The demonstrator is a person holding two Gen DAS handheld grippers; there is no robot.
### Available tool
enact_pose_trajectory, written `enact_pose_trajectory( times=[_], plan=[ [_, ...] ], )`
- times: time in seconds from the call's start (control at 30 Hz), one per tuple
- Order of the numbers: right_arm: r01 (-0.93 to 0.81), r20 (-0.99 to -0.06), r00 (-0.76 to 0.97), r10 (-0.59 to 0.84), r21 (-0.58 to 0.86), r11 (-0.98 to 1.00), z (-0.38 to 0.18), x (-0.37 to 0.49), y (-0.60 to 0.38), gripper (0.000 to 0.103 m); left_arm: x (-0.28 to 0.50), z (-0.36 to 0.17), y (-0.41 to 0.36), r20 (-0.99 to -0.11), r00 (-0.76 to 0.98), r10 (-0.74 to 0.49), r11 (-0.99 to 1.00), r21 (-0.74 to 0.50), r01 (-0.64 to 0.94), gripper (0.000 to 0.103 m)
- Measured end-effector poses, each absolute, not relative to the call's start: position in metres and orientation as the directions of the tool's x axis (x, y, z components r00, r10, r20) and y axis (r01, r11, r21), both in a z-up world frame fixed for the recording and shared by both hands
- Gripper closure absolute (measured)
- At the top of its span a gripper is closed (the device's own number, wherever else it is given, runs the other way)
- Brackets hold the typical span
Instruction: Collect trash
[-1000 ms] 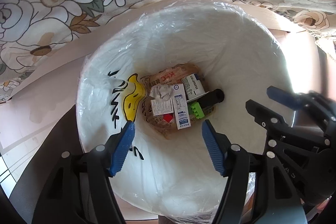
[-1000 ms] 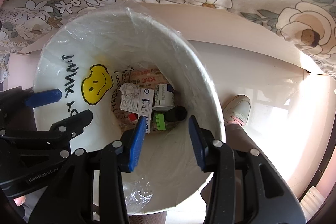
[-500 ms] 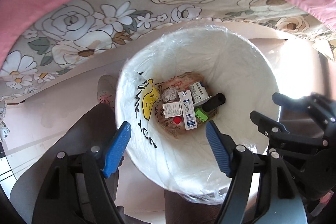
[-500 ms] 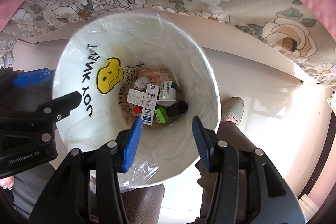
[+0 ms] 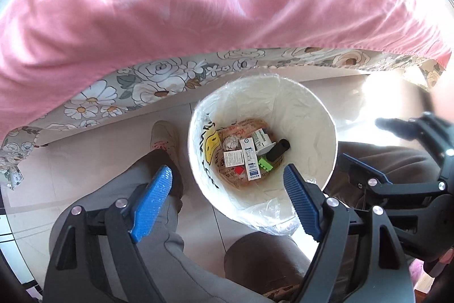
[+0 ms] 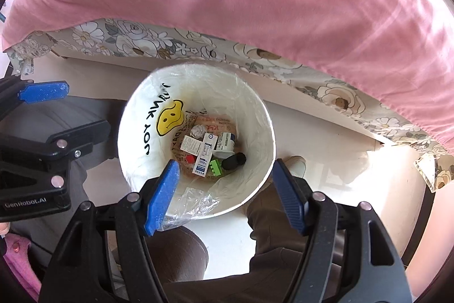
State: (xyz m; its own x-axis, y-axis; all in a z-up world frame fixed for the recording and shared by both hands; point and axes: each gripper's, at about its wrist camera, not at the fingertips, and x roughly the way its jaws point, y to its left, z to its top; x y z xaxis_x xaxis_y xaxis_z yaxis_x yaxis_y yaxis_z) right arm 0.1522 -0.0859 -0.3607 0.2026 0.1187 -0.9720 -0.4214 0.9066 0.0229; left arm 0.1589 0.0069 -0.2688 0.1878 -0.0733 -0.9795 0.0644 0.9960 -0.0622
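Print on the small boxes (image 5: 249,158) at the bottom of the bin (image 5: 320,115) is too small to read. Right gripper (image 5: 397,144), at 3 o'clock in left wrist view, is partly cut off & its far finger blurs into glare. Bin's lower rim at 6 o'clock in right wrist view sits behind a blue pad (image 6: 163,195); floor past the bed sheet (image 6: 340,101) is washed out.

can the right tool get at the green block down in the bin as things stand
Probably yes: the right tool hangs open and empty above the bin's open mouth, and the green block lies uncovered on top, though boxed in by neighbouring trash.
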Motion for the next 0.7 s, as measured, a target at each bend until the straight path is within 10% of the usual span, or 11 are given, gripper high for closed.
enact_pose_trajectory(
  times=[0.7],
  plan=[
    [-0.476, -0.9, 0.387, 0.199, -0.011, 0.879, -0.212, 0.076, -0.095, 0.026, 0.082, -0.114, 0.013, -0.891, 0.451, -0.054, 0.99, 0.012, 0.141, 0.009]
  ],
)
